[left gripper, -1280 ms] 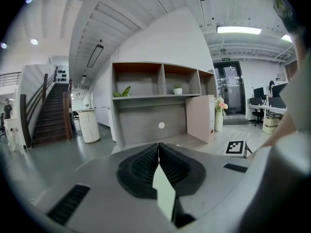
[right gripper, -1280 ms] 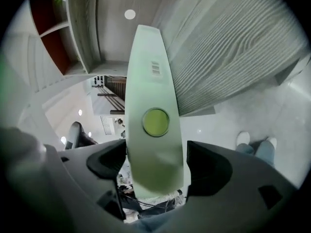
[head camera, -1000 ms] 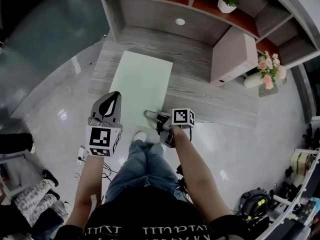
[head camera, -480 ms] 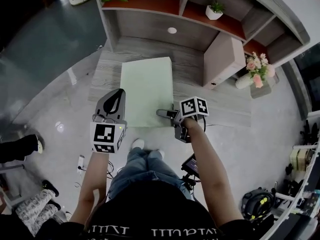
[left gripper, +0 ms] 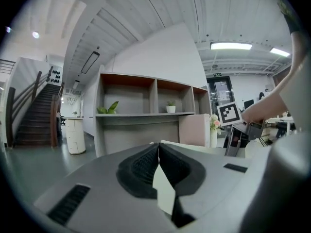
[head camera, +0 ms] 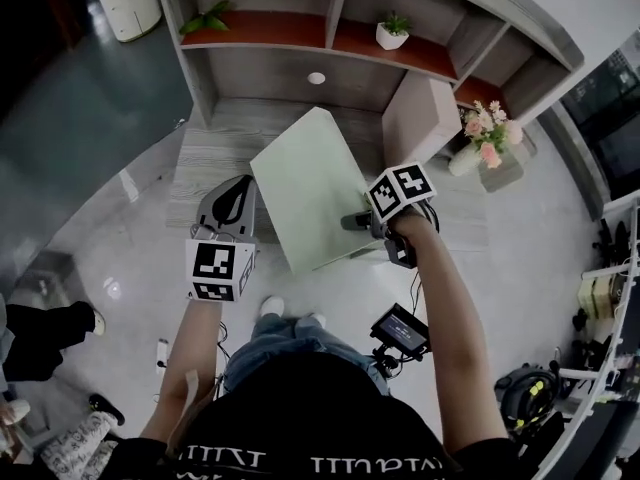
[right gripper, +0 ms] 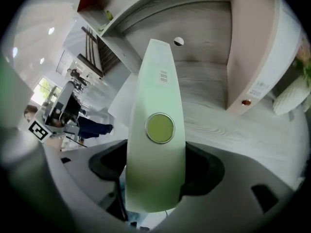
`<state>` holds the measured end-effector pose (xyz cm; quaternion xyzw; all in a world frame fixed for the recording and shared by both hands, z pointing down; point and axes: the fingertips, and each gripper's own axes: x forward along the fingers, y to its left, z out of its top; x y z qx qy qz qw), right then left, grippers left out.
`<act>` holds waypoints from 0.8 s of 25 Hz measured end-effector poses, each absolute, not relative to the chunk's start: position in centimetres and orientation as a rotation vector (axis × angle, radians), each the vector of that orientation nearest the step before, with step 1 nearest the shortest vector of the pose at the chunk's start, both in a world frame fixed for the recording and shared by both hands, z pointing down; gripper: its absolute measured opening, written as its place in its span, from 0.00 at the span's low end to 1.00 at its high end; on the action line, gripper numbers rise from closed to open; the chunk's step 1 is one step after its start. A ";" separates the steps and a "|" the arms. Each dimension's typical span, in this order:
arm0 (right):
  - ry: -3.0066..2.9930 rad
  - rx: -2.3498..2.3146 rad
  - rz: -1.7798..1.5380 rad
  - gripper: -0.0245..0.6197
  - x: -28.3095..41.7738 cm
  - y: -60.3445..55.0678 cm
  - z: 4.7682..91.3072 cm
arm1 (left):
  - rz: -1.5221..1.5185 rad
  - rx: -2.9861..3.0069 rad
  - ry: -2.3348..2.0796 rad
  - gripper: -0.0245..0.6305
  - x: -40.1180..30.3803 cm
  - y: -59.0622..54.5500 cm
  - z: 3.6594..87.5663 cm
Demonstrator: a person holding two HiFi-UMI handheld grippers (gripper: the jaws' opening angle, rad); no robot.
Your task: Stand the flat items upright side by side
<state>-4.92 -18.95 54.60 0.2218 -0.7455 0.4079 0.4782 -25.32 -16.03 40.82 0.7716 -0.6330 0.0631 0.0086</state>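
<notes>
A pale green box file [head camera: 310,198] hangs tilted above the grey wooden desk [head camera: 215,148]. My right gripper [head camera: 358,223] is shut on its right long edge. In the right gripper view the narrow green spine [right gripper: 158,81], with its round finger ring, fills the space between both jaws [right gripper: 155,166]. A pink box file [head camera: 420,118] stands upright on the desk by the shelf unit. My left gripper [head camera: 238,183] is beside the green file's left edge, its pads meeting at the tips [left gripper: 158,152]. A pale sliver shows in the slot behind them. The green file's top [left gripper: 194,147] lies just beyond.
A vase of pink flowers [head camera: 480,138] stands to the right of the pink file. The shelf unit behind holds a small potted plant [head camera: 392,33] and a leafy plant [head camera: 205,18]. A small white disc [head camera: 316,78] lies at the desk's back.
The green file lay flat on the desk; it is now lifted and turned, its right edge raised by the right gripper. Both grippers rose, the right one more, rolling as it went.
</notes>
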 end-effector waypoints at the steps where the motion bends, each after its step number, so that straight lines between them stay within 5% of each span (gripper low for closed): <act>1: -1.805 0.542 0.940 0.57 -4.5 -19.1 54.1 | 0.190 2.419 -1.970 0.06 -25.0 -16.3 40.7; 20: -1.496 0.706 0.226 0.58 2.7 -20.7 50.9 | 0.113 2.483 -1.905 0.06 -21.7 -17.8 40.0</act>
